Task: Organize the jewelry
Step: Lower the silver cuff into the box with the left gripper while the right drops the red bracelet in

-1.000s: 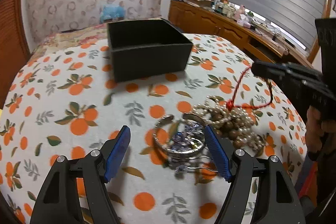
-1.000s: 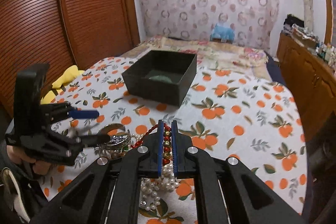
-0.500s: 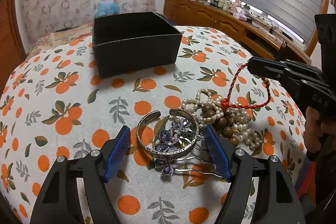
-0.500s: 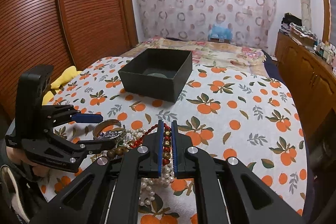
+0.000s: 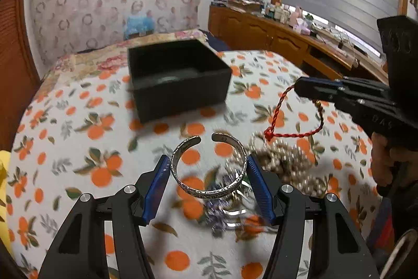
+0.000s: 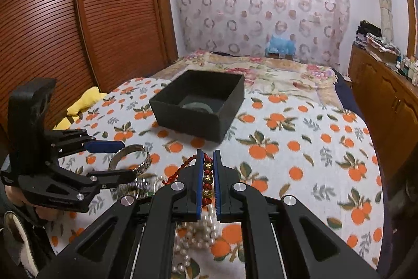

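My left gripper has its jaws closing, and both blue pads press on a silver cuff bangle, which hangs just above the jewelry heap. The right wrist view shows the same bangle in the left gripper. My right gripper is shut on a red cord bracelet with gold beads; its cord loops down to a pile of pearl and wooden beads. A purple jewelled hair comb lies blurred under the bangle. The open black box stands further back on the bed.
A round greenish piece lies in the box. The orange-print bedspread covers the bed. A yellow cloth lies at the left edge by the wooden sliding doors. A cluttered wooden dresser runs along the right.
The left jaws have narrowed onto the silver bangle and raised it off the comb and the heap. The right gripper keeps its hold on the red cord and has hardly moved.
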Available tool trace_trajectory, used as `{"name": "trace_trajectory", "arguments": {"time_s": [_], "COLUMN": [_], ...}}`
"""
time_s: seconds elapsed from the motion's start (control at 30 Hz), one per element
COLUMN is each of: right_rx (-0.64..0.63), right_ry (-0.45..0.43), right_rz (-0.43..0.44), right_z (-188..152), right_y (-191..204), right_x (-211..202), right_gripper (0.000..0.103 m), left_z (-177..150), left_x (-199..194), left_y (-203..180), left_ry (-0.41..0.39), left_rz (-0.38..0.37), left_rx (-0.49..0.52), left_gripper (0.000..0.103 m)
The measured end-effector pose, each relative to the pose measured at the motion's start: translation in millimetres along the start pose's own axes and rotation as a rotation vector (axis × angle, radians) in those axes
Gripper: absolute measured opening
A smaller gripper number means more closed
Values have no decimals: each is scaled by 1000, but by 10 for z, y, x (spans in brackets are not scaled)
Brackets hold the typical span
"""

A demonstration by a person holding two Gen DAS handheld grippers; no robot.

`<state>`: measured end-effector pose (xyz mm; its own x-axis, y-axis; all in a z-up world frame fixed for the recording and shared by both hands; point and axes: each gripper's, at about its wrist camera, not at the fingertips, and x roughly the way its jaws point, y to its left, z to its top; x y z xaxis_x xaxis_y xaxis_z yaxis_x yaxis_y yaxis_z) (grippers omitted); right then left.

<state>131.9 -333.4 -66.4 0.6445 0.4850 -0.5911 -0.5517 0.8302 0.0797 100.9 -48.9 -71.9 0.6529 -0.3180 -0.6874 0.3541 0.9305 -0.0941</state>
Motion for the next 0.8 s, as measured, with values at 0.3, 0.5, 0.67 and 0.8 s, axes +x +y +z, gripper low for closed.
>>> {"name": "trace_trajectory", "arguments": {"time_s": [0.3,0.5,0.67,0.8], "right_rx": [-69,-64,-39,-27], "right_ry": [-26,-28,-23,-9], "right_rz": [8,3,21,54], "right_z": [518,829,1030,1076], "right_y": [-24,-145,-232,-230], "right_x": [224,530,818,1027], "right_gripper": [8,8,8,8], "left_z": [490,799,945,958], "left_x": [3,176,316,360], "left_y": [232,406,547,624], "left_ry": [-40,-47,-45,-40], "left_rz": [41,60,69,74], "left_rx": [12,26,21,11], "left_gripper": [58,58,58,58]}}
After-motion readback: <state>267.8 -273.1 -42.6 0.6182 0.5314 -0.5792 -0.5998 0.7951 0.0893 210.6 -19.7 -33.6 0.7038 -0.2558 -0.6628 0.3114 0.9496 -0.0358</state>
